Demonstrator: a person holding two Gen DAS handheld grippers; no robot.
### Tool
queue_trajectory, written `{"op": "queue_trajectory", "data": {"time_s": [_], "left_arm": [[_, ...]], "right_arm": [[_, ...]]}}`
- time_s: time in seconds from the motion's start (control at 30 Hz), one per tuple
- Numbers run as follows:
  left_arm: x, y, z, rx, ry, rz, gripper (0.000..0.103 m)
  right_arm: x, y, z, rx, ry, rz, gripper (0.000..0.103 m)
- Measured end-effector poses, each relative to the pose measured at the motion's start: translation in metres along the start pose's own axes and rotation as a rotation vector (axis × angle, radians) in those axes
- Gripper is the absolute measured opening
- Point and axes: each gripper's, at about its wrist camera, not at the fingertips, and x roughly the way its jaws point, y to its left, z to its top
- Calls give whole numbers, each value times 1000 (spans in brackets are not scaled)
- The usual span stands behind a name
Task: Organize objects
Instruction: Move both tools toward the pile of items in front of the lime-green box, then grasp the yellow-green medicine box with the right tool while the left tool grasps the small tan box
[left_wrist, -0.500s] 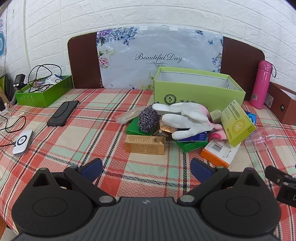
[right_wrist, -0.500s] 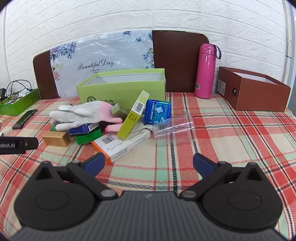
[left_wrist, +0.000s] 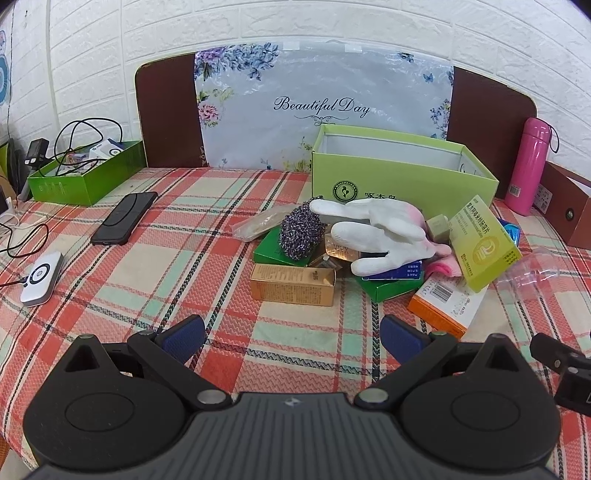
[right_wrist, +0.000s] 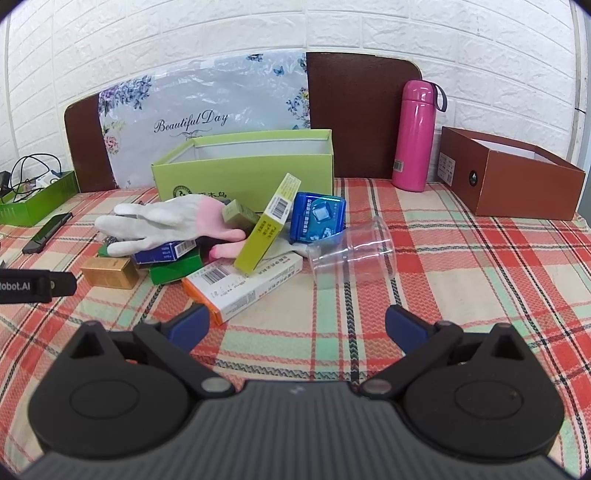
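Both jaws wide apart, empty. Glove atop box pile, 12 o'clock; clear cup probably tipped over.

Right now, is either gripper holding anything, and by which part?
Nothing is held. The left gripper and right gripper are both open over bare tablecloth, short of the pile.

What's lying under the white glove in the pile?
The white glove rests on a dark blue box over a green box, with a purple scrubber beside its fingertips. Anything deeper beneath the palm is covered.
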Motion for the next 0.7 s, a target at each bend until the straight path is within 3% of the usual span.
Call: {"op": "queue_trajectory", "data": {"time_s": [0.43,0.7], "left_arm": [[24,9,1,-30,57,12,103],[44,15,4,-46,96,26,103]], "right_arm": [[15,3,6,-18,18,-7,103],[27,14,20,-82,-33,0,103]]}}
